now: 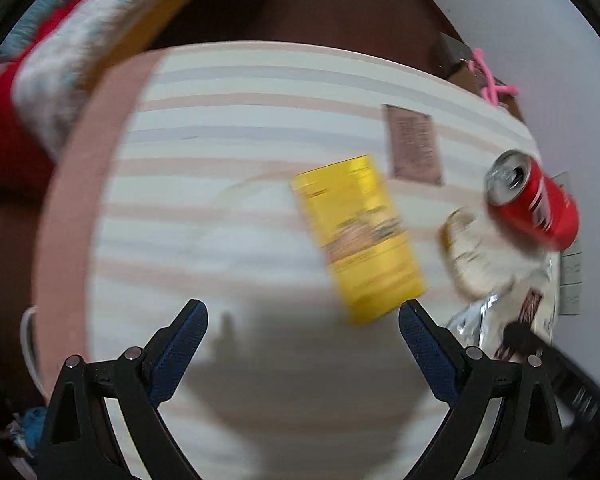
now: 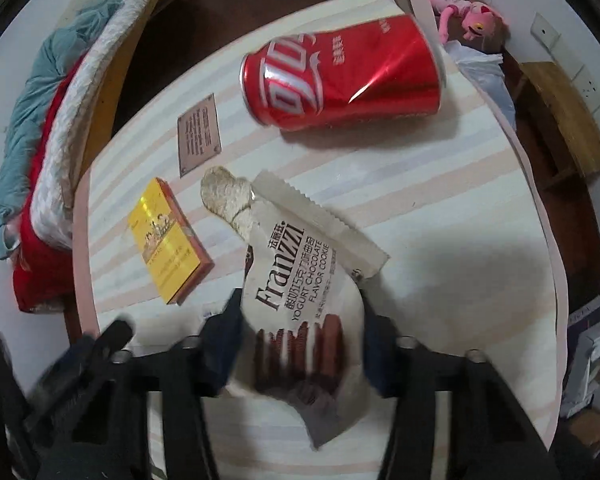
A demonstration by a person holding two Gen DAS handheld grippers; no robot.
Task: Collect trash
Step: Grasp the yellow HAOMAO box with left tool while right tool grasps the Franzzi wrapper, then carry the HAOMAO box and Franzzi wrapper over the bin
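Right gripper (image 2: pixel 300 320) is clamping its fingers on the crinkly white Franzzi cookie wrapper (image 2: pixel 300 300).
Left gripper (image 1: pixel 303 316) is hovering with fingers apart near the glossy yellow rectangular box (image 1: pixel 358 236); dented red aluminium can (image 2: pixel 340 78) is lying sideways on the striped worktop (image 2: pixel 440 200).

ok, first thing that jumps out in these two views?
The red cola can lying on its side at the far end of the striped table. Next, the white cookie wrapper pinched in the right gripper, and the yellow box ahead of the open left gripper.
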